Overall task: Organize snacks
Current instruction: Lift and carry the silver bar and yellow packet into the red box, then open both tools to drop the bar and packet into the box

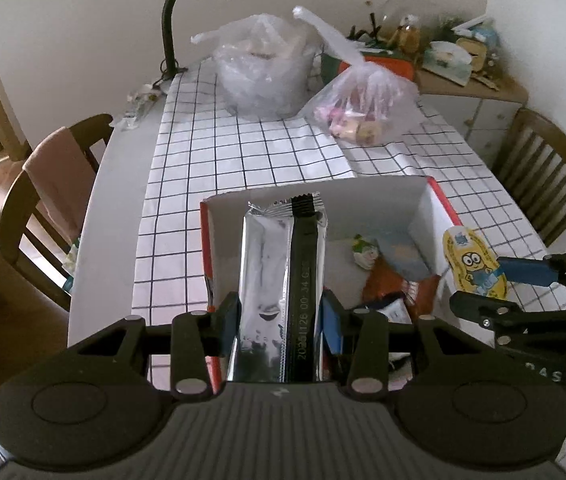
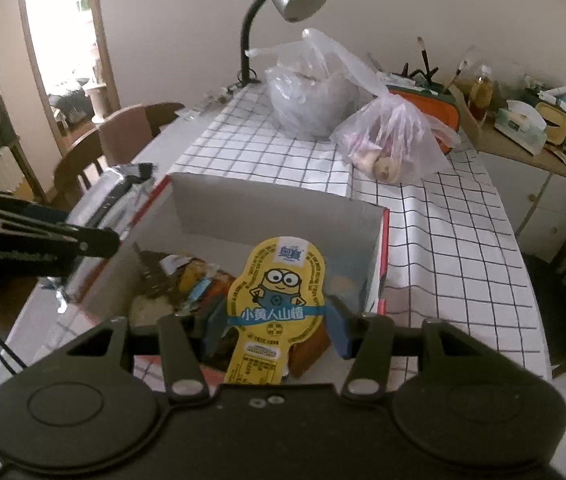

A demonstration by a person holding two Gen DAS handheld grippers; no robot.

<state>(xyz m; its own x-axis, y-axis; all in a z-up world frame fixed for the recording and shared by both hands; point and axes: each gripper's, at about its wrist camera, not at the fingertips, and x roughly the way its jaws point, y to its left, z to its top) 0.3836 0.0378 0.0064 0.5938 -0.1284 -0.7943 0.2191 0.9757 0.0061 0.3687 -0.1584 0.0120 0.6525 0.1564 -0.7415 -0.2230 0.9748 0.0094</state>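
Left tongs [image 1: 279, 312]: closed on a silver-and-black snack bar [image 1: 283, 280], held upright at frame centre over the near left part of the open white box [image 1: 315, 196]. Right tongs [image 2: 273, 322]: closed on a yellow Minions snack pack [image 2: 277, 300], held centre-frame above the box interior. Box contents: several loose wrapped snacks [image 2: 187, 284]; beyond it, upper frame, two clear plastic bags [image 2: 395, 140] on the checked surface [image 2: 443, 240].

A pale table [image 1: 123, 184] fills the middle of the frame, its right part covered by a white cloth with a black grid [image 1: 251, 152]. On the cloth, low in the frame, sits an open red-edged box [image 1: 423, 204]. Toward the top rest two clear plastic bags, a big one [image 1: 263, 76] and a smaller one [image 1: 363, 108] to its right. A lamp [image 1: 171, 32] stands at the upper left edge.
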